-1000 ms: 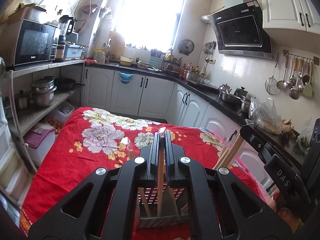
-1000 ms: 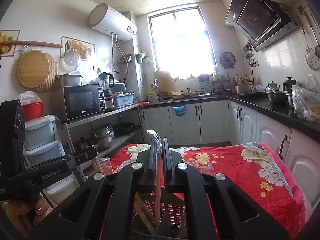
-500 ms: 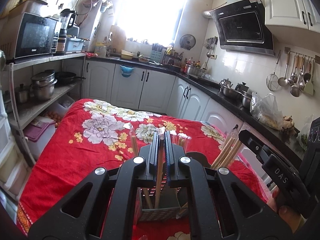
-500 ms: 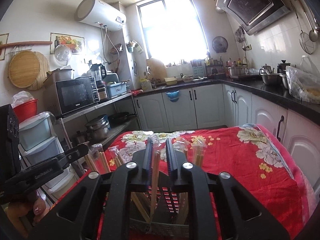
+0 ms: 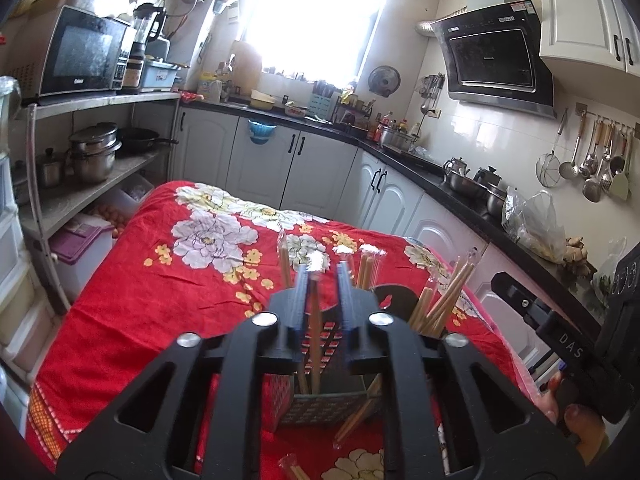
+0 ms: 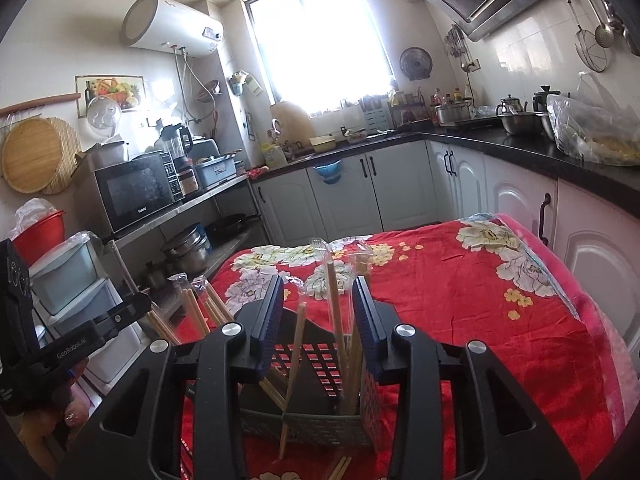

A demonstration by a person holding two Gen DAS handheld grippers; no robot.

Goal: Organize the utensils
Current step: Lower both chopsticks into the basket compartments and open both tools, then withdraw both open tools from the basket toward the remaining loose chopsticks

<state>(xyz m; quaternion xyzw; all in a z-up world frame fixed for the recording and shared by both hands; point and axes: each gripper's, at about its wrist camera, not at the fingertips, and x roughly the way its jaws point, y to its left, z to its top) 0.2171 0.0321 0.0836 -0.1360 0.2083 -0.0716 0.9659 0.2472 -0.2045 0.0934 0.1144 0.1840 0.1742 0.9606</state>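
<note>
A grey perforated utensil holder (image 5: 320, 404) stands on the red flowered tablecloth (image 5: 160, 280); it also shows in the right wrist view (image 6: 320, 420). Several wrapped wooden chopsticks stand in it. My left gripper (image 5: 323, 270) is directly above the holder, its jaws slightly apart, with one wrapped chopstick (image 5: 315, 332) standing loose between them. My right gripper (image 6: 319, 286) is open wide above the holder; wrapped chopsticks (image 6: 335, 312) stand free between its fingers. Each gripper's body shows at the edge of the other's view.
More wrapped chopsticks (image 5: 440, 300) stand to the holder's right. A few lie on the cloth (image 5: 296, 468) in front of it. White cabinets (image 5: 304, 172) with a dark counter run behind and to the right. A shelf with a microwave (image 5: 80, 56) and pots stands to the left.
Both grippers have opened and let go of the chopsticks they held, which now stand in the holder. Both have tilted down.
</note>
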